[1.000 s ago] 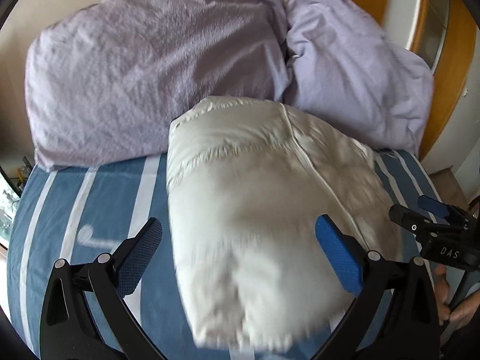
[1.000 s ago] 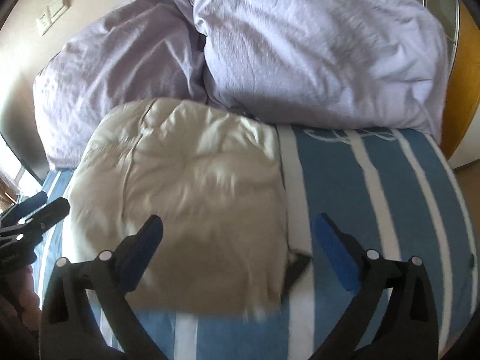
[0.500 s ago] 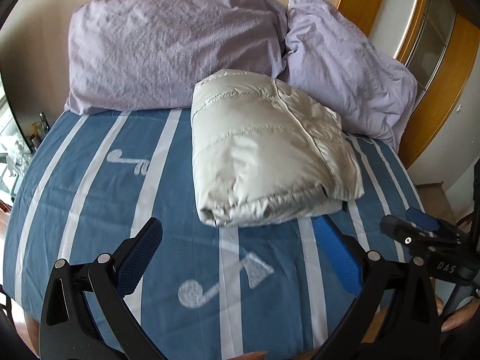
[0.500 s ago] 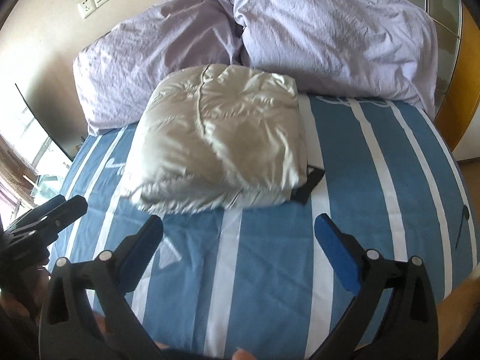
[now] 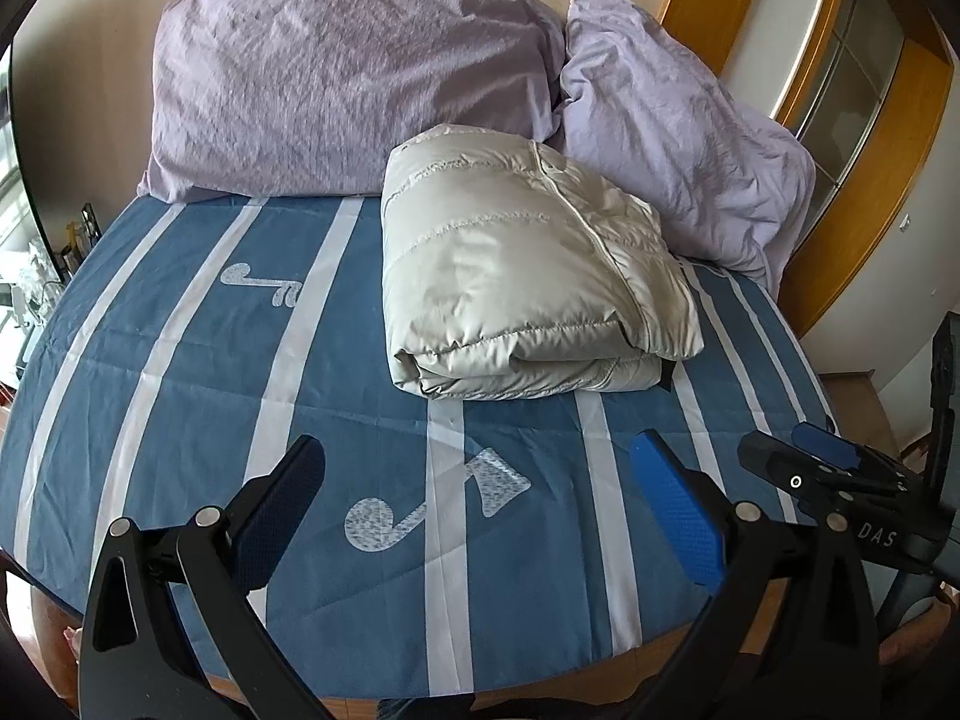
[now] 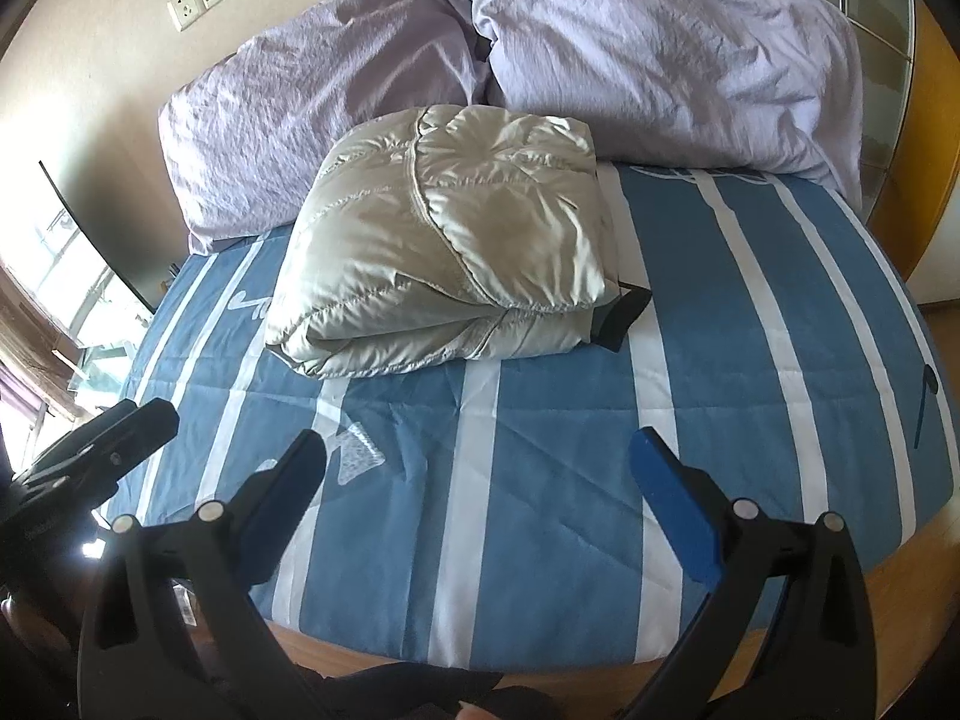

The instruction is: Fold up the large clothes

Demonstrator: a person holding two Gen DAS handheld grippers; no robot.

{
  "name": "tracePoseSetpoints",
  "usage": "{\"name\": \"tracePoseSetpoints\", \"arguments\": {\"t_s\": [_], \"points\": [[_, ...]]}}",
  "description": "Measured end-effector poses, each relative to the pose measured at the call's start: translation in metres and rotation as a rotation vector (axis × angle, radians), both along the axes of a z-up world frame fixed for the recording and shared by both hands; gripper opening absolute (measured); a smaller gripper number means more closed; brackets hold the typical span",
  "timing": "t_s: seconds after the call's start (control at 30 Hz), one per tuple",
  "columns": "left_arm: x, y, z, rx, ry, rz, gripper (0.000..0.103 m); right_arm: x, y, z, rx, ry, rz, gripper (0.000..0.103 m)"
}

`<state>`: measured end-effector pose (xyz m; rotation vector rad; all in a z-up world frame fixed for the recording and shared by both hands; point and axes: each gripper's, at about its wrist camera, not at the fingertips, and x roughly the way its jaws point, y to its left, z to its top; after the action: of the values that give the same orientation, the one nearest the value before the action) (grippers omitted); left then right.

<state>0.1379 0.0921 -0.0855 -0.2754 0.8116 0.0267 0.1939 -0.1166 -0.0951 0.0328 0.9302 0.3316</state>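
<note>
— Where's the puffer jacket [image 5: 528, 276]?
— Folded on the bed [image 5: 180, 360], against 2 lilac pillows [image 5: 336, 84].
— The grippers?
— Left gripper [image 5: 474, 498] and right gripper [image 6: 477, 492]: jaws wide, empty, above the bed's near edge.

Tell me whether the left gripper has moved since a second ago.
Yes. The left gripper has pulled back toward the foot of the bed: the folded puffer jacket and lavender pillows now look smaller and farther off, with more striped sheet visible.
</note>
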Motion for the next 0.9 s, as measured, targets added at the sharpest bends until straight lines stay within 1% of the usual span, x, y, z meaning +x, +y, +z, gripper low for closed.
{"name": "tracePoseSetpoints", "arguments": {"t_s": [0.9], "points": [[-0.0035, -0.0045, -0.0026, -0.03, -0.007, -0.017, 0.102, -0.0075, 0.0011, 0.0002, 0.007, -0.011, 0.0, 0.101]]}}
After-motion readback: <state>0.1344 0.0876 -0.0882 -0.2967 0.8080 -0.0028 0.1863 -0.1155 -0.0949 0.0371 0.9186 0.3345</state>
